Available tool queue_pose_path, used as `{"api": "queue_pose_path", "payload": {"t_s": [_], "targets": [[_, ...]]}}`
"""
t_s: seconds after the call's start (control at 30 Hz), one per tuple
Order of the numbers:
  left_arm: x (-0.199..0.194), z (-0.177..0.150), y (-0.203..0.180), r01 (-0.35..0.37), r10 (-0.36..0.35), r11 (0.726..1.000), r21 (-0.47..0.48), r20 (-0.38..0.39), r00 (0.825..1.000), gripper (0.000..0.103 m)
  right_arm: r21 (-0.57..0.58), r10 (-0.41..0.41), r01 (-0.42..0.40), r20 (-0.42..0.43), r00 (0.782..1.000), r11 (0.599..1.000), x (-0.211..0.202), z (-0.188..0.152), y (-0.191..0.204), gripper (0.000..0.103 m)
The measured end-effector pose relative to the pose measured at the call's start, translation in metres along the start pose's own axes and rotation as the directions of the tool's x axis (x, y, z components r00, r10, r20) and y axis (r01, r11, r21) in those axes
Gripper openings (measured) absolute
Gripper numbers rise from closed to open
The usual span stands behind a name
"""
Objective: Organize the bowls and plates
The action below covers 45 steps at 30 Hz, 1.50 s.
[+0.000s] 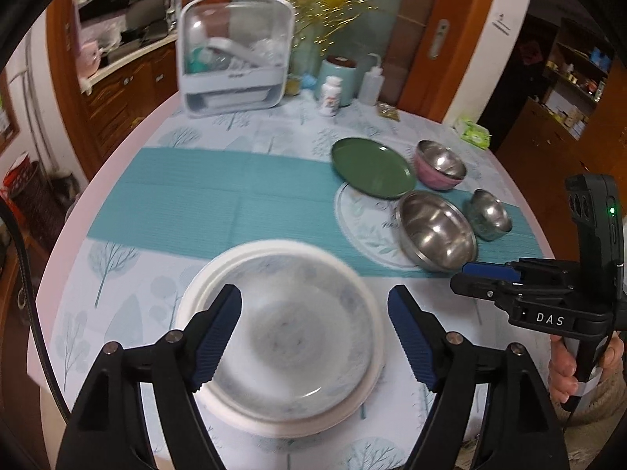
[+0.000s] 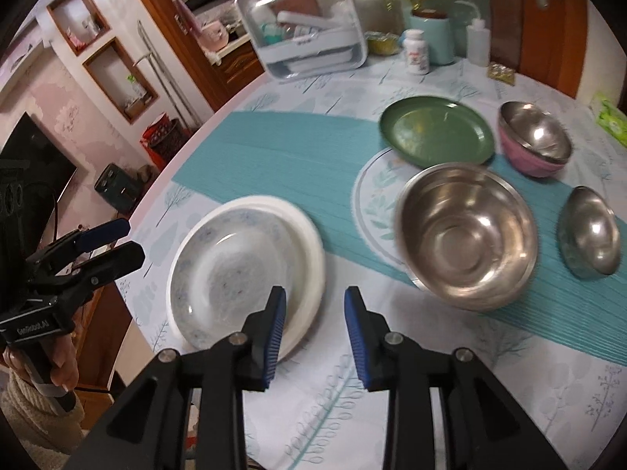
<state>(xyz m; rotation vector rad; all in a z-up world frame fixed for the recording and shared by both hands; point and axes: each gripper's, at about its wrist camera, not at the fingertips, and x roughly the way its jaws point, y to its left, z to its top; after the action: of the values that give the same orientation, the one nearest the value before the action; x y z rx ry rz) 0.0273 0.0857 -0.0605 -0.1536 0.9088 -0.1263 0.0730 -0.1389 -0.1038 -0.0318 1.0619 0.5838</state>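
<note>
My left tongs point(image 1: 313, 337) hang released over the patterned plate point(image 1: 290, 340), stacked on a white plate point(image 1: 196, 301) near the desk point(image 1: 129, 274) edge. My right tongs point(image 2: 314, 337), also released, hover beside it. Glazed, slippery, breakable; I'd pinch the rim.

Clear storage box point(image 1: 234, 55), pill bottle point(image 1: 330, 96), squeeze bottle point(image 1: 370, 82)
</note>
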Motion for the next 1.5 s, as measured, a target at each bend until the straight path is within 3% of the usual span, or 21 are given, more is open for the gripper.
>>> {"api": "queue_pose_path", "payload": {"t_s": [0.27, 0.47, 0.7, 0.83, 1.0, 1.2, 1.4, 1.5], "targets": [[0.010, 0.041, -0.032, 0.055, -0.056, 0.998, 0.032, 0.028, 0.998, 0.078, 0.026, -0.085, 0.083, 0.093, 0.992, 0.996, -0.042, 0.013, -0.035, 0.031], [0.025, 0.086, -0.055, 0.077, -0.080, 0.995, 0.067, 0.045, 0.996, 0.078, 0.057, -0.135, 0.127, 0.169, 0.976, 0.990, -0.069, 0.048, -0.062, 0.031], [0.064, 0.165, -0.070, 0.022, -0.031, 0.993, 0.112, 0.078, 0.996, 0.078, 0.157, -0.144, 0.117, 0.171, 0.975, 0.981, -0.059, 0.112, -0.098, 0.031], [0.106, 0.207, -0.072, -0.061, 0.051, 0.988, 0.143, 0.074, 0.996, 0.078, 0.210, -0.159, 0.128, 0.139, 0.977, 0.969, -0.031, 0.141, -0.112, 0.032], [0.184, 0.234, -0.058, -0.097, 0.102, 0.988, 0.122, -0.038, 0.994, 0.078, 0.281, -0.132, 0.115, 0.041, 0.990, 0.953, 0.029, 0.160, -0.130, 0.032], [0.273, 0.227, -0.036, -0.011, 0.024, 0.998, 0.060, -0.218, 0.976, 0.074, 0.398, -0.066, 0.088, -0.068, 0.995, 0.913, 0.087, 0.156, -0.163, 0.031], [0.321, 0.213, -0.034, 0.036, -0.018, 0.998, 0.052, -0.301, 0.953, 0.063, 0.453, -0.050, 0.098, -0.116, 0.992, 0.886, 0.115, 0.148, -0.182, 0.031], [0.334, 0.211, -0.034, 0.051, -0.035, 0.998, 0.041, -0.319, 0.947, 0.063, 0.472, -0.059, 0.114, -0.130, 0.990, 0.874, 0.122, 0.147, -0.190, 0.031]]}}
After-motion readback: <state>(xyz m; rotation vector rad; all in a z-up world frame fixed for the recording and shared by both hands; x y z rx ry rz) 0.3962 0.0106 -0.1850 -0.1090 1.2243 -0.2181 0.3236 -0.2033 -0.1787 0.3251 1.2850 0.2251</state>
